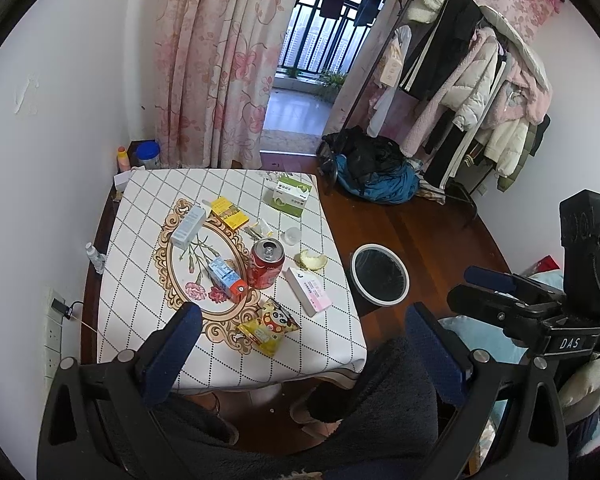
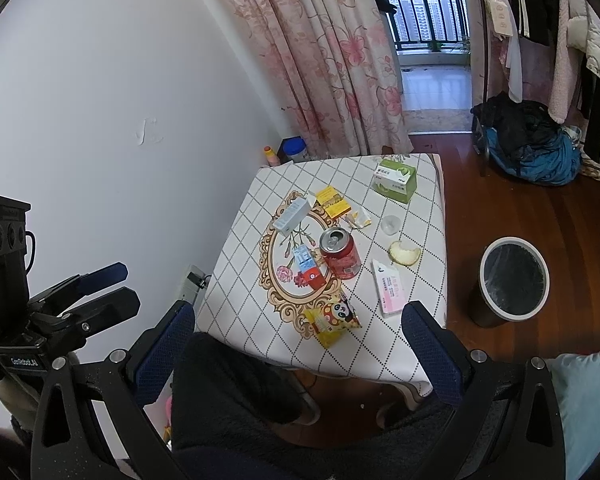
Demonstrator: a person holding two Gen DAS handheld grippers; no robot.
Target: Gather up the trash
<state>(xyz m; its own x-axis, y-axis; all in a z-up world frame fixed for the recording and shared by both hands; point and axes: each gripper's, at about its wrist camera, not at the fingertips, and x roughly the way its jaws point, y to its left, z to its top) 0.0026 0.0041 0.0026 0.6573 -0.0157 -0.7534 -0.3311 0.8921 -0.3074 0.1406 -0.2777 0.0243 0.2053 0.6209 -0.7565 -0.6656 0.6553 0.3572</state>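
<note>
Trash lies on a checked tablecloth [image 1: 140, 216]: a red drink can [image 1: 266, 266], a yellow panda snack wrapper [image 1: 271, 325], a blue and orange carton [image 1: 228, 279], a white and pink box [image 1: 309, 292], a piece of fruit peel [image 1: 312, 260], a yellow box [image 1: 229, 212] and a grey box [image 1: 188, 226]. On the floor right of the table stands a white-rimmed bin [image 1: 380, 302] with a black liner. My left gripper [image 1: 303, 312] is open and empty, above the table's near edge. My right gripper [image 2: 299, 311] is open too, with the can [image 2: 340, 254] and bin [image 2: 512, 314] ahead.
A green tissue box [image 1: 289, 194] sits at the table's far right corner, a clear lid [image 1: 291, 235] near the can. A clothes rack [image 1: 472, 92] and a blue bag [image 1: 376, 180] stand beyond the bin. A wall runs along the left. A person's dark-clad lap [image 1: 300, 420] is below.
</note>
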